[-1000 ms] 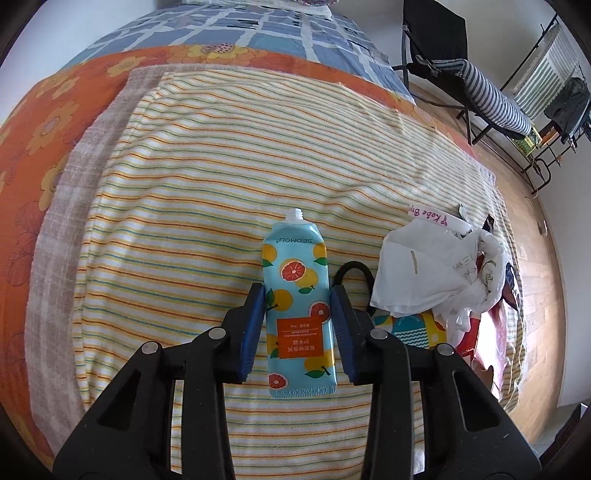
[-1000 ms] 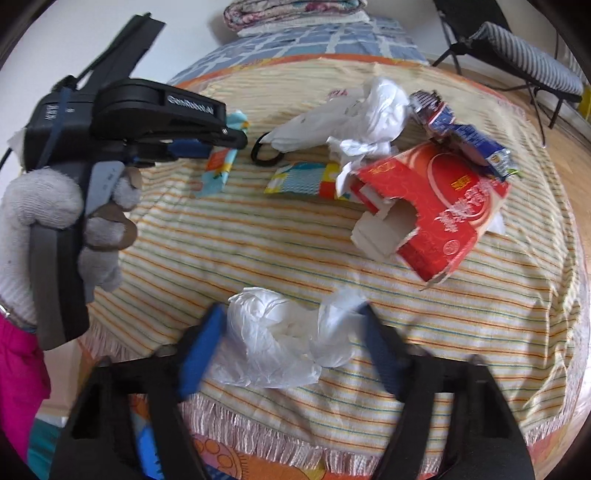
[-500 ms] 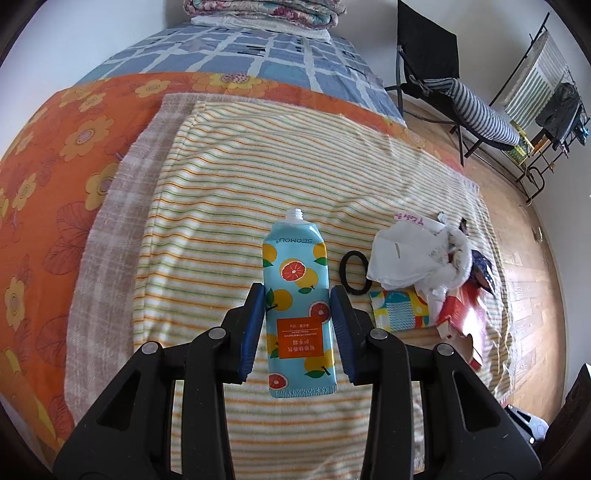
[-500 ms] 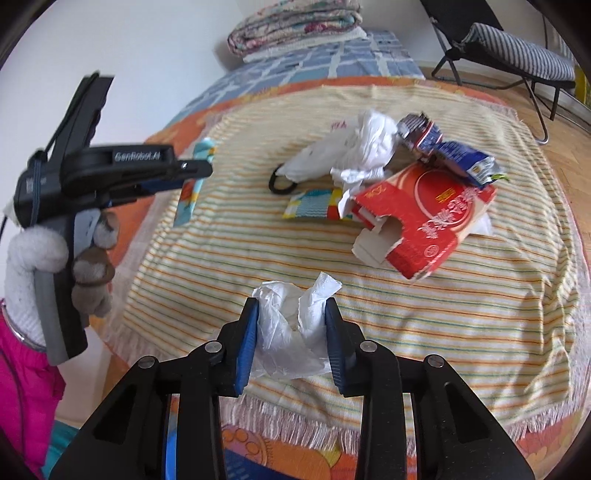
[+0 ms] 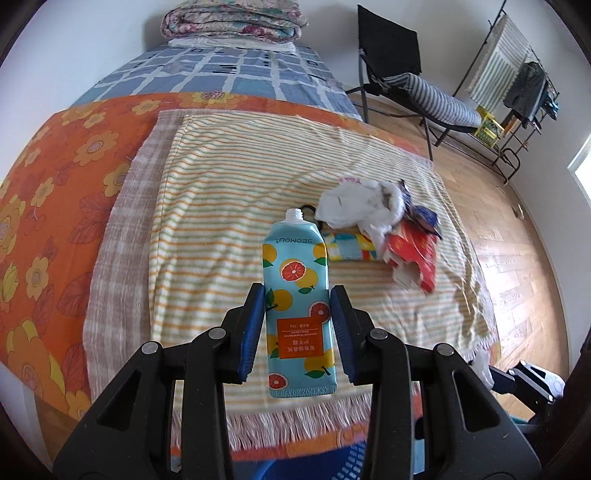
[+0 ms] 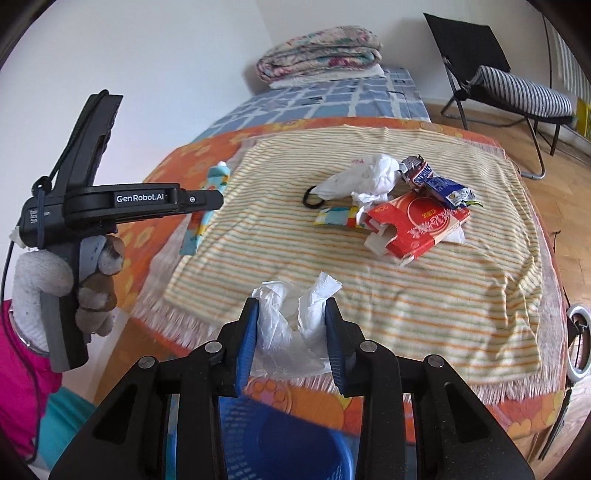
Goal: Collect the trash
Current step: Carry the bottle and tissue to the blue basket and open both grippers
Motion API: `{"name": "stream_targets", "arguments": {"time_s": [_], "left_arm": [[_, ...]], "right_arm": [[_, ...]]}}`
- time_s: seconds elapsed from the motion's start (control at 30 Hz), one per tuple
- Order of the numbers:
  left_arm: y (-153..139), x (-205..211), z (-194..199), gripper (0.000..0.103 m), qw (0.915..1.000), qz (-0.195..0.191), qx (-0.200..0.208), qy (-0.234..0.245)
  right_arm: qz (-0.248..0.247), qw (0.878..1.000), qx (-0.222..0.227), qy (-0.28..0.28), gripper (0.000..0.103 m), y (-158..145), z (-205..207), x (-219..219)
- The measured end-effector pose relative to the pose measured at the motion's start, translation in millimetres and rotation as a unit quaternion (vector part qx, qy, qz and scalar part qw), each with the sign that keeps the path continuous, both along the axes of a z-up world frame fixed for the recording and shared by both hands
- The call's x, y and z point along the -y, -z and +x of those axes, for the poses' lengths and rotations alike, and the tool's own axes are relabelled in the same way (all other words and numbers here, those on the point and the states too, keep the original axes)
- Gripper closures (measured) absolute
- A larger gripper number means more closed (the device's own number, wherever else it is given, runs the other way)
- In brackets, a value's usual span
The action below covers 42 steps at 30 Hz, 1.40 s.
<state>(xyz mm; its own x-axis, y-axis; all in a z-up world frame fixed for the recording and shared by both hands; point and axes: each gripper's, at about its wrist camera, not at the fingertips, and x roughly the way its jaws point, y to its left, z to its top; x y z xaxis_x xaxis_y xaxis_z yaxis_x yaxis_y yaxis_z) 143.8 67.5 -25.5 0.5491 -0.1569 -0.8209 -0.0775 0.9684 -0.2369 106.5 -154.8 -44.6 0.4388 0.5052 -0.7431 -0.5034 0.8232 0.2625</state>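
A light-blue tube printed with oranges [image 5: 295, 280] hangs above the striped towel's [image 5: 229, 192] fringed near edge, and my left gripper [image 5: 297, 295] is shut on its lower half. The right wrist view shows that gripper [image 6: 207, 201] side-on in a gloved hand [image 6: 44, 269], the tube [image 6: 218, 177] sticking out past it. My right gripper [image 6: 291, 314] is shut on a crumpled white plastic bag [image 6: 291, 328], held over the bed's edge. On the towel lie a red carton [image 6: 417, 225], a white bag [image 6: 358, 177], snack wrappers [image 6: 436, 181], a colourful packet [image 6: 336, 216] and a black ring [image 6: 312, 195].
A blue plastic basket [image 6: 291, 443] sits on the floor below my right gripper, beside the bed. The bed has an orange flowered sheet [image 5: 55, 192] and a folded quilt [image 5: 232, 18] at its head. A black chair [image 5: 391, 51] and a clothes rack [image 5: 517, 74] stand on the wooden floor.
My right gripper closed on the white plastic bag and lifted it back off the towel. My left gripper rose and pulled back with the tube, so more of the bed shows.
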Motion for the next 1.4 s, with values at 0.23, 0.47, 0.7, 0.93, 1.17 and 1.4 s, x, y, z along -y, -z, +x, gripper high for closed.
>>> {"name": "stream_targets", "arguments": {"time_s": [0.23,0.47,0.7,0.93,1.17,1.4], "left_arm": [[-4,19,-54,0.066,0.9995,0.000,0.005,0.030],[6,38,-97,0.066,0.9983,0.009,0.001,0.058],[16,56,-131,0.066,0.9963,0.016,0.001,0.084],[34,66,-155,0.066,0.9950,0.017,-0.010,0.098],[59,74,-169,0.066,0.9933,0.020,-0.039,0.107],[80,79,-178,0.066,0.9903,0.031,-0.065,0.119]], "right_arm": [[-0.005,1.000,-0.003,-0.018,0.071,4,-40,5],[-0.011,1.000,-0.010,-0.026,0.071,11,-71,12],[-0.013,0.999,-0.027,-0.020,0.071,22,-91,21],[-0.025,0.999,-0.034,-0.009,0.070,34,-107,26],[-0.036,0.998,-0.045,0.000,0.068,48,-117,28],[-0.045,0.998,-0.054,0.003,0.068,60,-123,29]]}}
